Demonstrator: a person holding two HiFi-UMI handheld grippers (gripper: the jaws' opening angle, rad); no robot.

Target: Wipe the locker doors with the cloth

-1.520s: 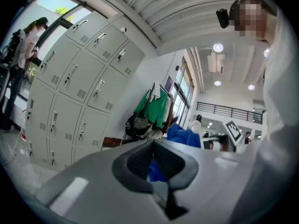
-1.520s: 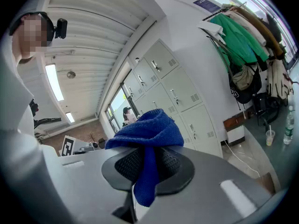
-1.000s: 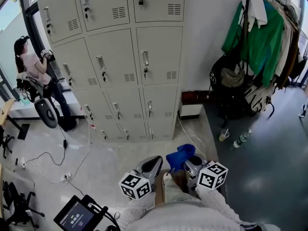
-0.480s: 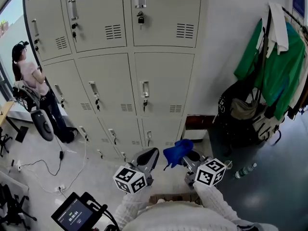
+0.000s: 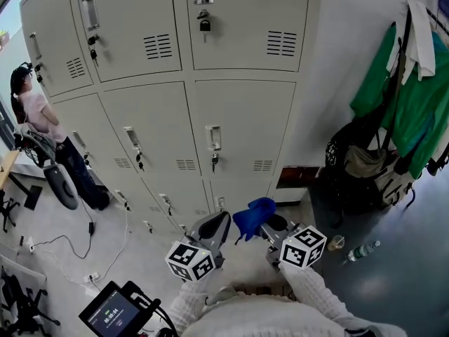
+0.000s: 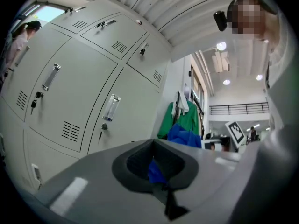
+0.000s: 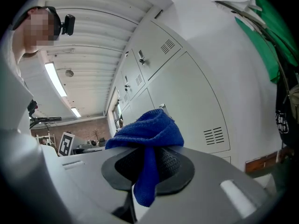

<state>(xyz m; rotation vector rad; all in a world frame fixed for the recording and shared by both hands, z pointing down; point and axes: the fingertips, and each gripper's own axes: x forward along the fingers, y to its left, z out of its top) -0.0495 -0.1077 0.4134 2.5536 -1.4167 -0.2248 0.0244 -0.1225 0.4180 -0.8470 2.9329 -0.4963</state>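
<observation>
cloth [image 5: 254,215] [image 7: 147,134]: blue, bunched, pinched in the right gripper, held up in the air in front of the lower lockers; one end hangs down over the dark pads; not touching any door
right gripper [image 5: 270,225] [image 7: 147,169]: jaws clamped on the cloth, pointing up and forward at the lockers
left gripper [image 5: 219,223] [image 6: 161,174]: just left of the cloth, jaws pressed together; a small blue scrap shows at the seam of the pads, can't tell if it is part of the cloth
marker cubes: one on each gripper, left [image 5: 191,262], right [image 5: 303,246], close to the person's white sleeves
lockers [image 5: 238,118] [image 6: 70,101] [image 7: 187,92]: pale grey bank, several rows, all doors shut; each door has a handle and a vent slot
padlock [image 5: 205,24]: hangs on the top middle door
keys: dangle from some of the locks, small
wall [image 5: 337,69]: white, right of the lockers
green jacket [image 5: 414,97]: hangs on a rack at right, with a white garment over it
black bag [image 5: 351,167]: under the jacket, on the floor by the wall
cup [image 5: 337,242] and bottle [image 5: 361,250]: on the grey floor [image 5: 400,286], near the bag; bottle lies on its side
second person [image 5: 35,118]: at far left, standing beside the locker bank
cable [image 5: 91,230]: trails over the light floor at left
screen [image 5: 114,313]: small, lit, bottom left, near the left sleeve
</observation>
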